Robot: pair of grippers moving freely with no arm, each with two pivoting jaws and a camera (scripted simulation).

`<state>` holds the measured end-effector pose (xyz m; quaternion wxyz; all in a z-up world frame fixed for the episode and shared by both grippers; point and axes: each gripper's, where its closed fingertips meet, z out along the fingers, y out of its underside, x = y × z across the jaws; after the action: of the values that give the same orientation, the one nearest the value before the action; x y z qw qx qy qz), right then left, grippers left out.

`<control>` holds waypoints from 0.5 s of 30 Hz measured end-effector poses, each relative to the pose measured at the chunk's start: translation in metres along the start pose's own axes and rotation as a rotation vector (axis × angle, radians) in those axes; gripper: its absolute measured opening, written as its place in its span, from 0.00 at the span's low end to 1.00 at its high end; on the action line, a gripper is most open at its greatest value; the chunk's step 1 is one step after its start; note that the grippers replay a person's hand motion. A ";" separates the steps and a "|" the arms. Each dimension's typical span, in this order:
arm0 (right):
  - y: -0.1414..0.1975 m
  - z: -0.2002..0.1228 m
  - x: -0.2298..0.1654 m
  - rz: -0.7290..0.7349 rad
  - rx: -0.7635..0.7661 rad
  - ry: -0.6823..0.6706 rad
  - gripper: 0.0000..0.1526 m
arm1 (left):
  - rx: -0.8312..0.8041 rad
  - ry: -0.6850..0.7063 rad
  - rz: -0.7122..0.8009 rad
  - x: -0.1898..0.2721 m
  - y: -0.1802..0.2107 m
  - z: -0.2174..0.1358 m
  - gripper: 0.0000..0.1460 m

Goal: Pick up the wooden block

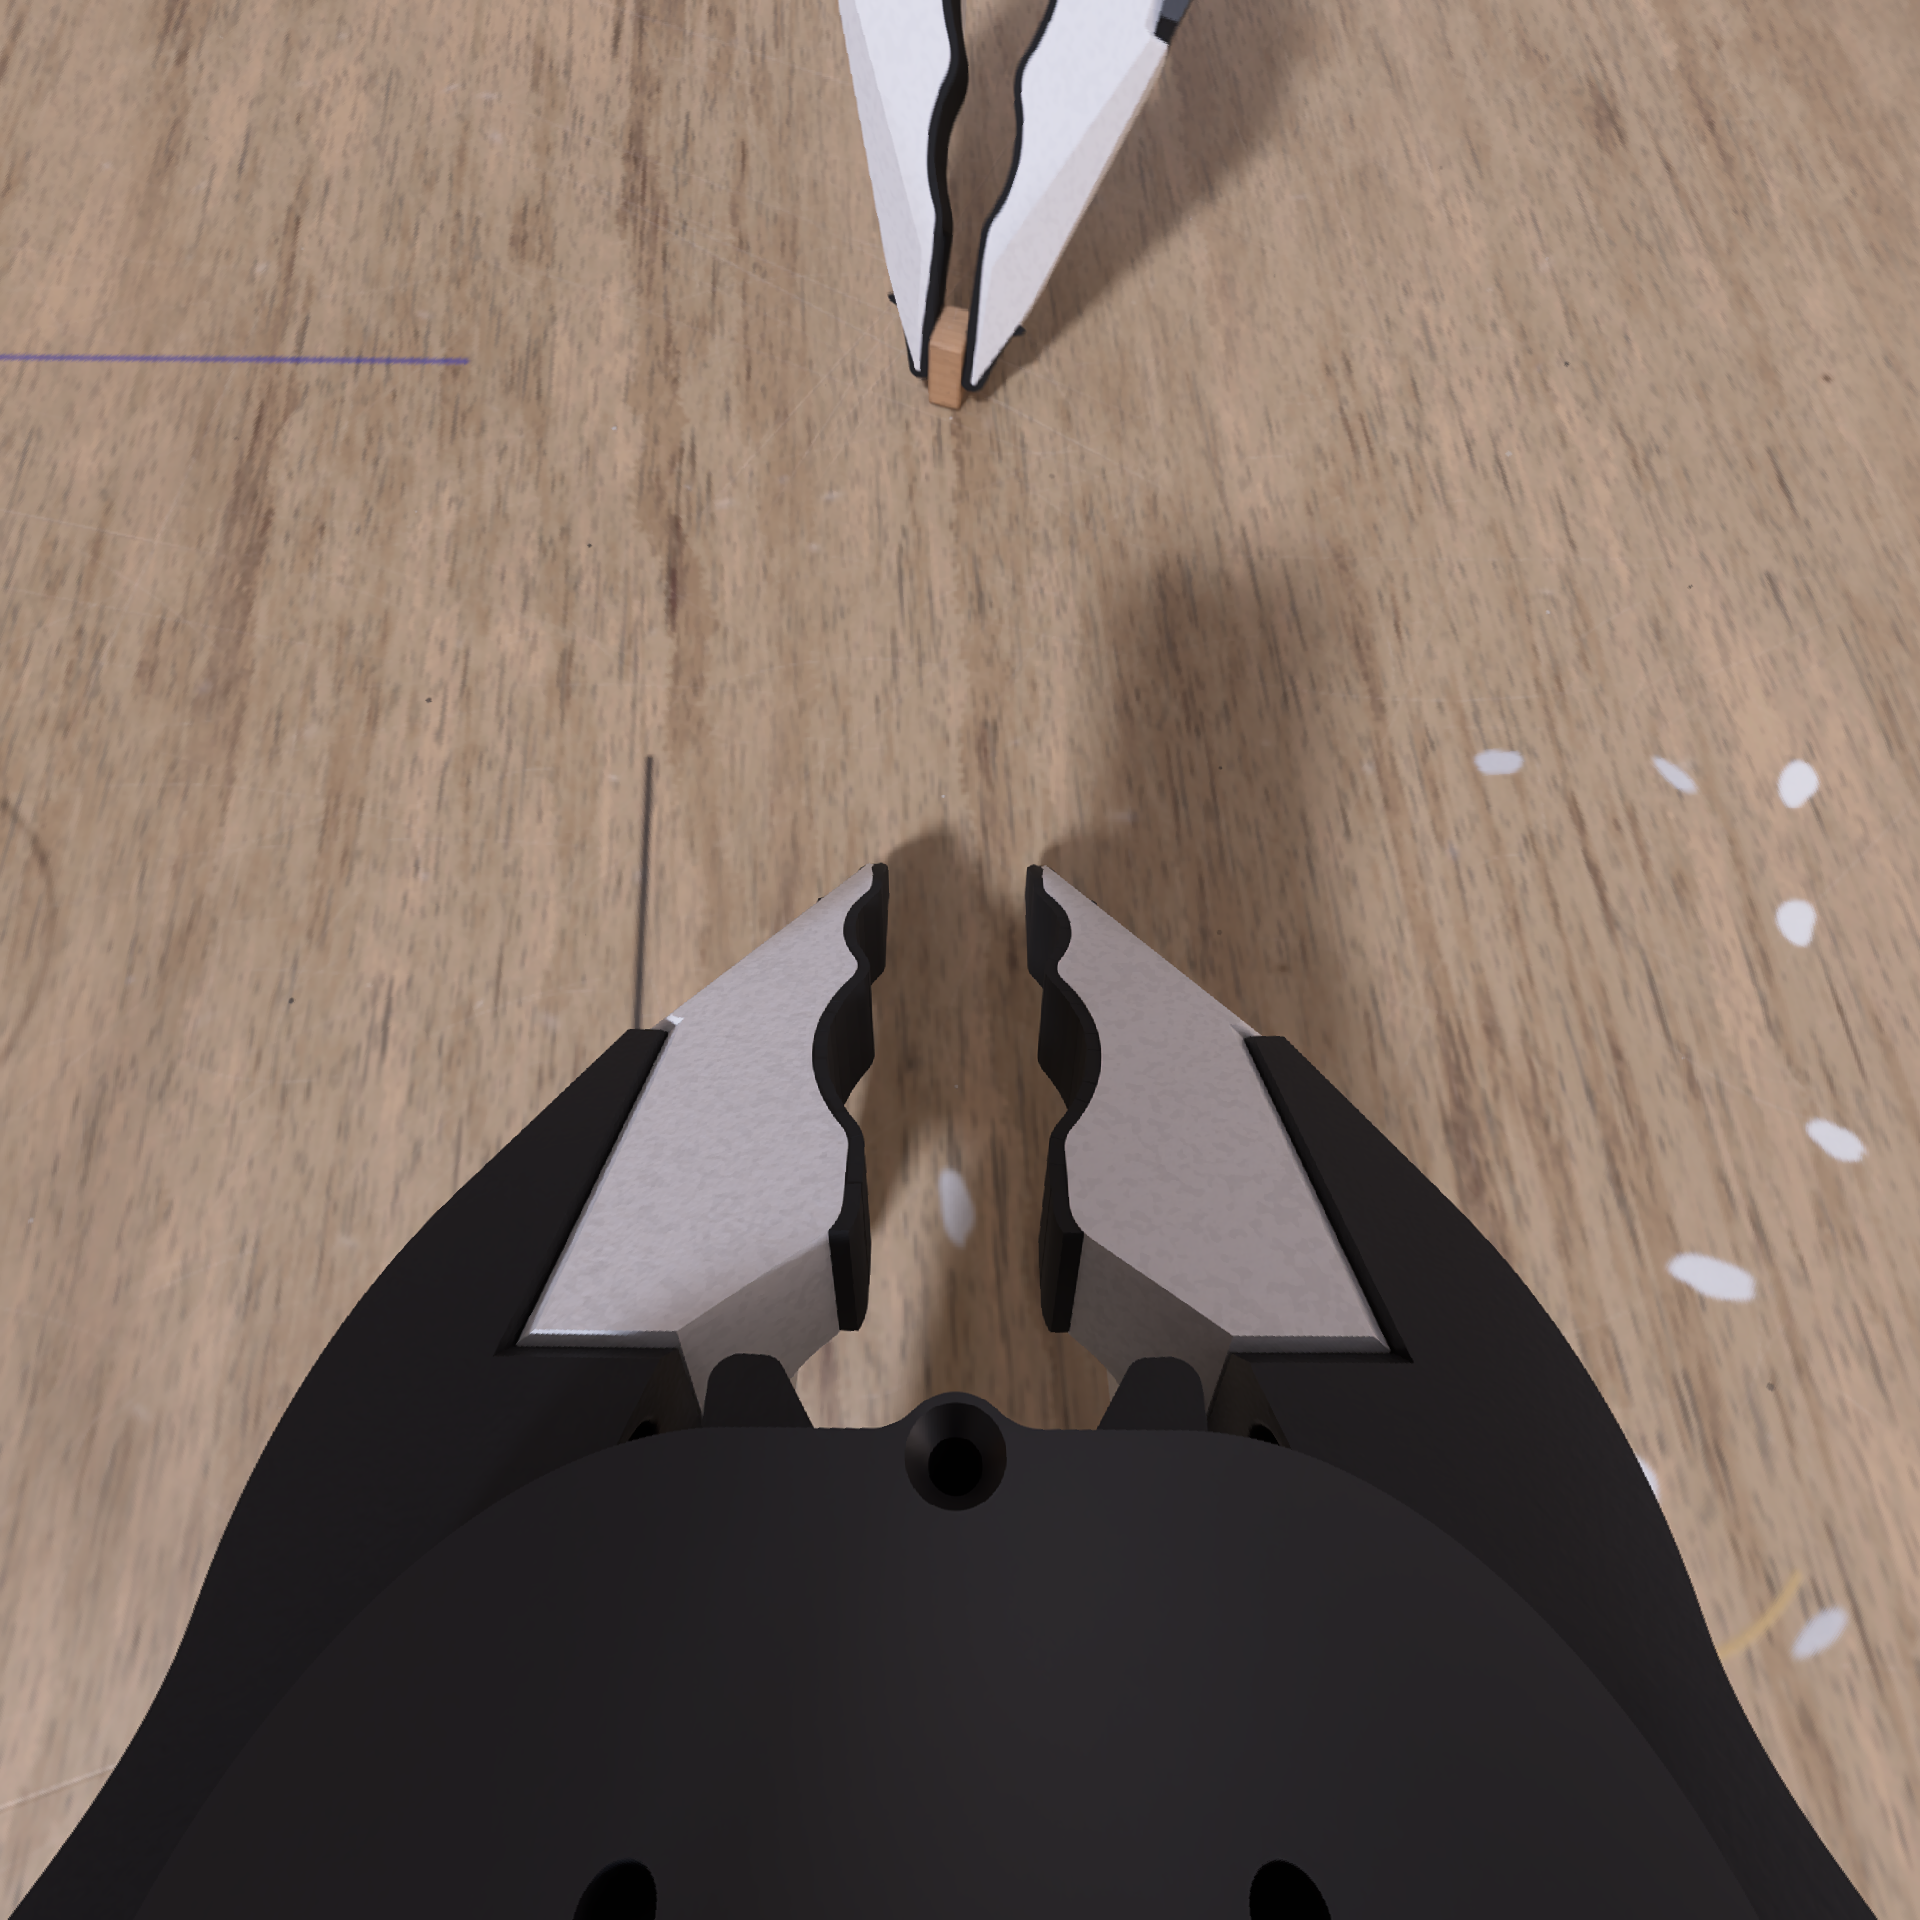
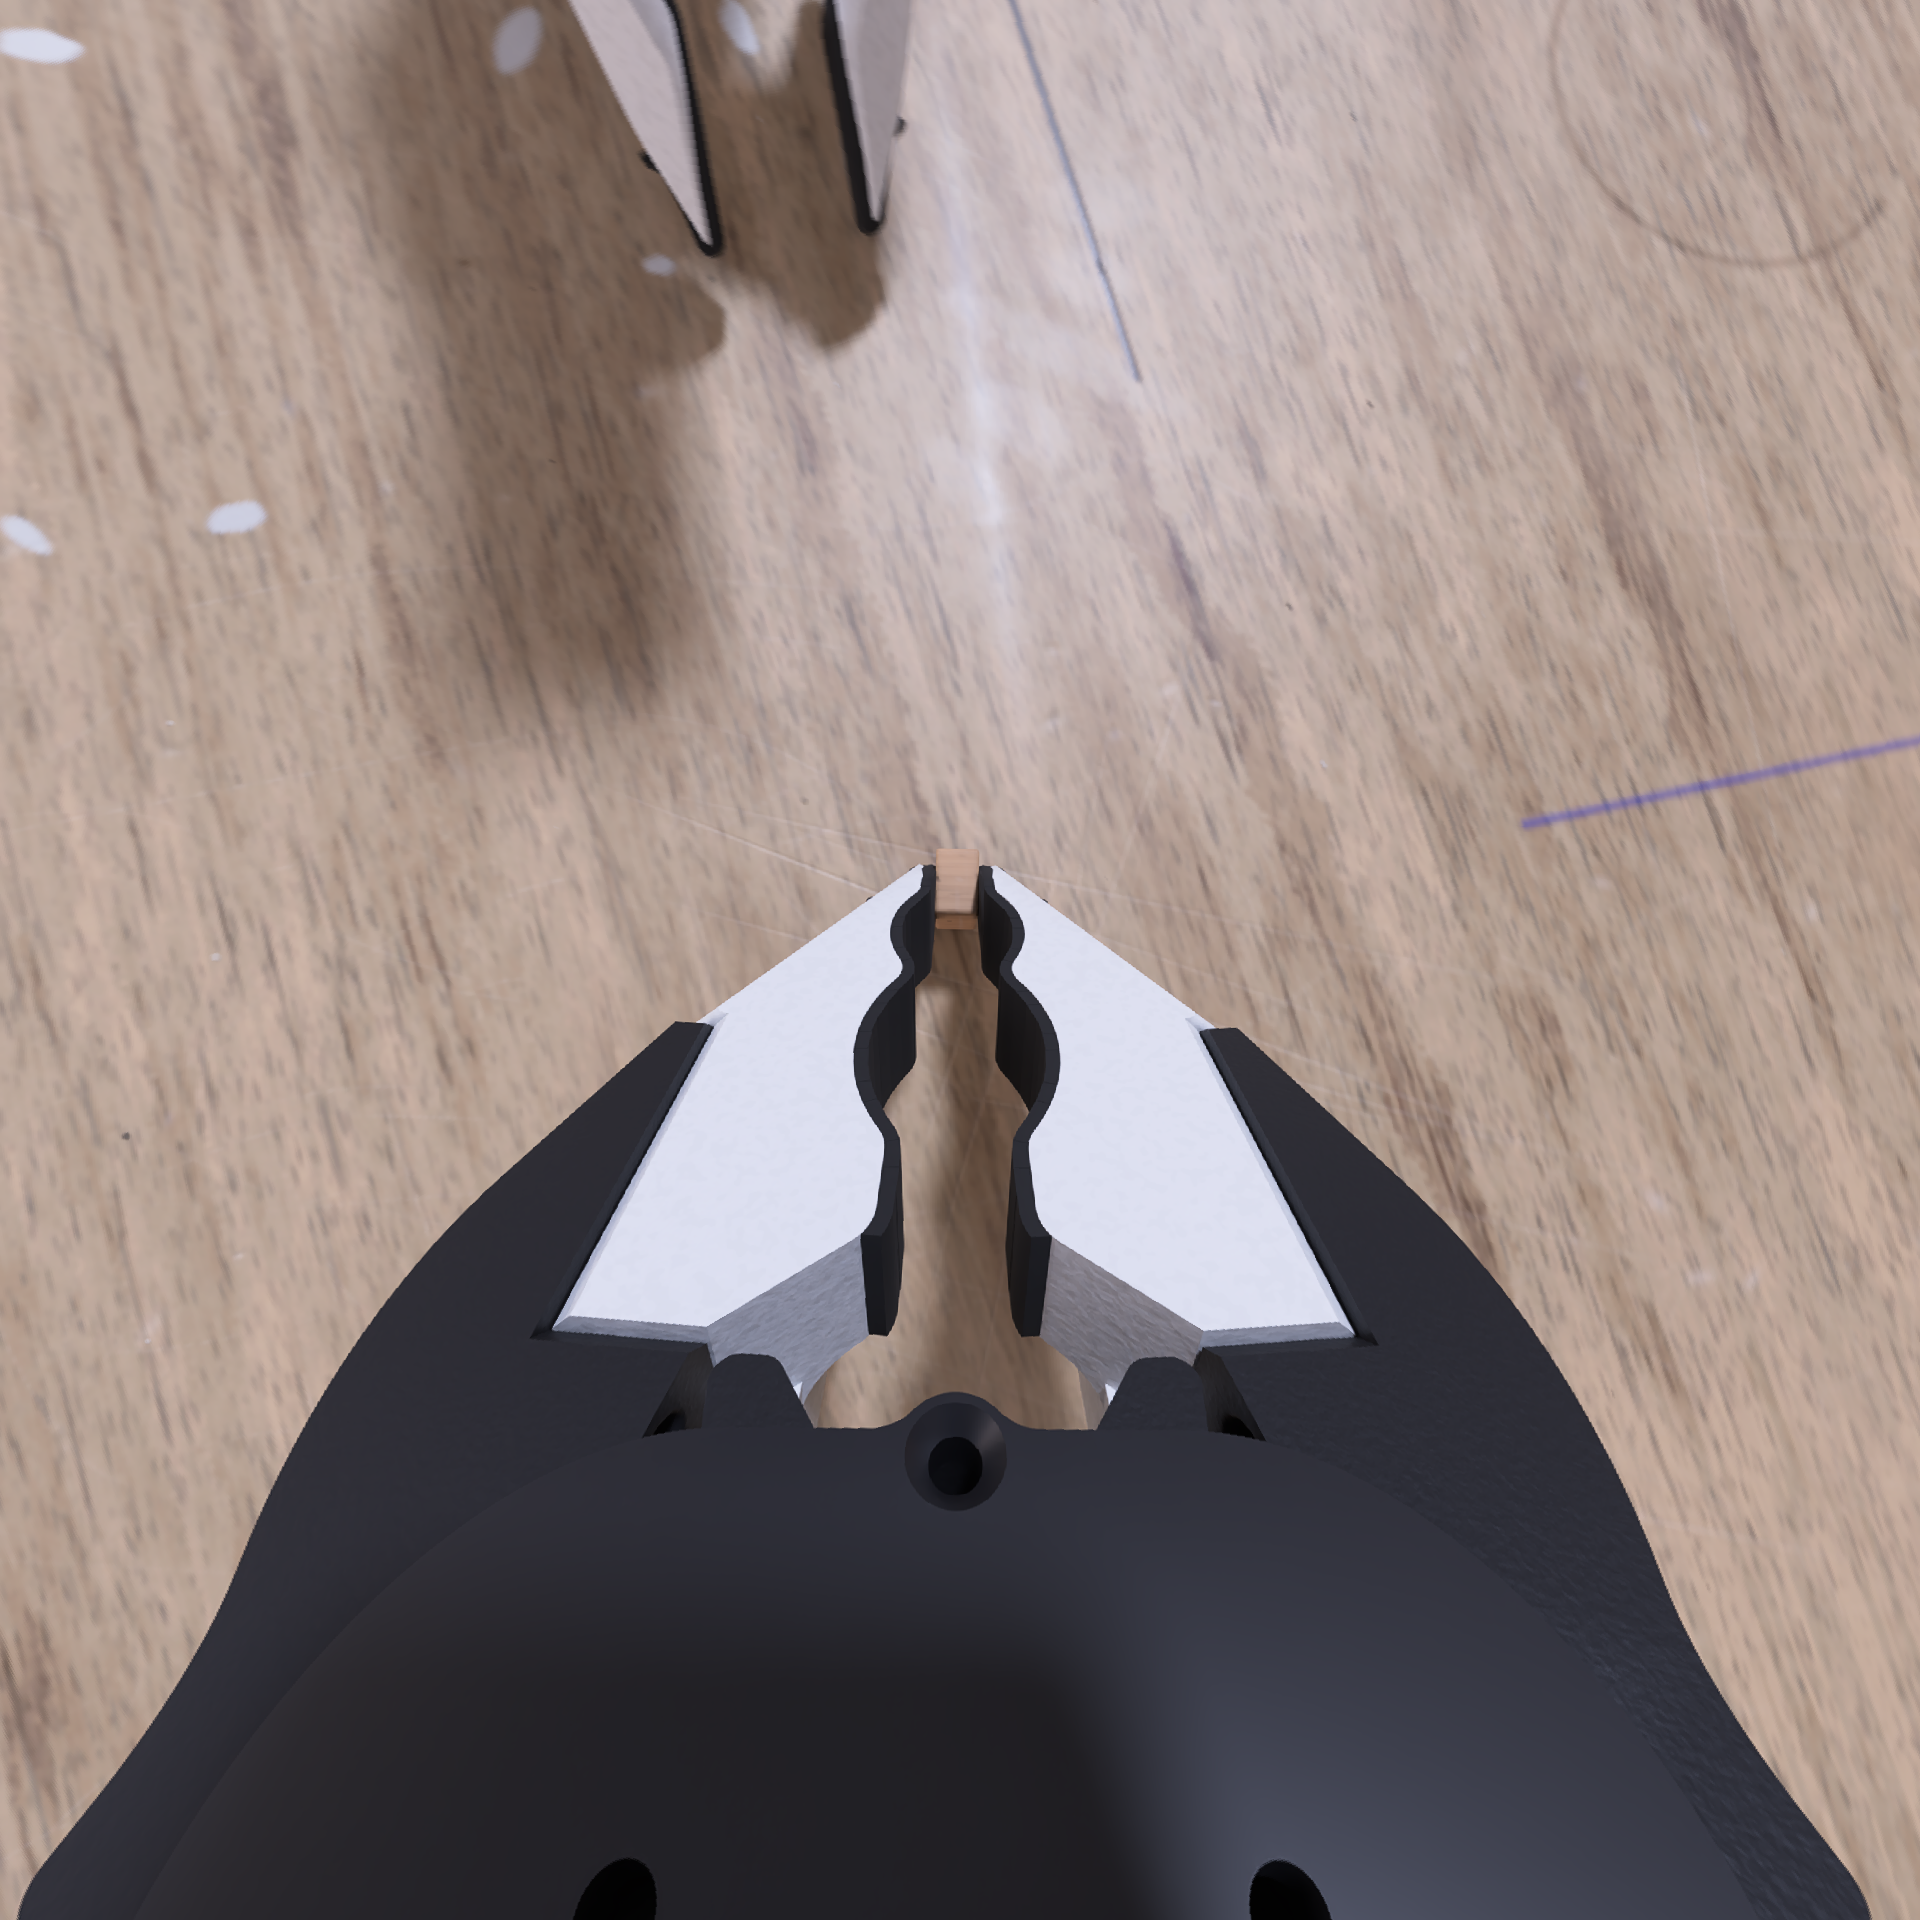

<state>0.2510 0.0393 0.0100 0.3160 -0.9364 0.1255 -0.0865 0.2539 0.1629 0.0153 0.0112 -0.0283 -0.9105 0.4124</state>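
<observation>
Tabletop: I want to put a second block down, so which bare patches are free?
Bare table lies between the left gripper and the right gripper, and left toward the blue line. It is crowded only where the right gripper clamps the wooden block.

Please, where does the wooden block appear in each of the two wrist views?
Left wrist view: wooden block near the top centre, between the tips of the far right gripper.
Right wrist view: block at centre, pinched between this gripper's own tips.
Shared landmark: the thin blue line on the table.
</observation>
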 end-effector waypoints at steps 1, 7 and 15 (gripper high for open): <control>-0.003 0.001 -0.003 -0.012 0.009 -0.012 0.05 | 0.003 0.000 0.000 0.000 -0.001 0.000 0.18; -0.034 0.006 -0.019 -0.141 0.154 -0.030 0.05 | 0.065 0.069 -0.026 0.012 -0.013 0.001 0.17; -0.075 0.012 -0.041 -0.239 0.344 -0.039 0.05 | 0.095 0.128 0.004 0.031 -0.025 0.005 0.13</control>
<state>0.2287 0.1160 0.0434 0.4612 -0.8783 -0.0092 -0.1255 0.2213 0.1449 0.0311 0.0698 -0.0559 -0.8873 0.4524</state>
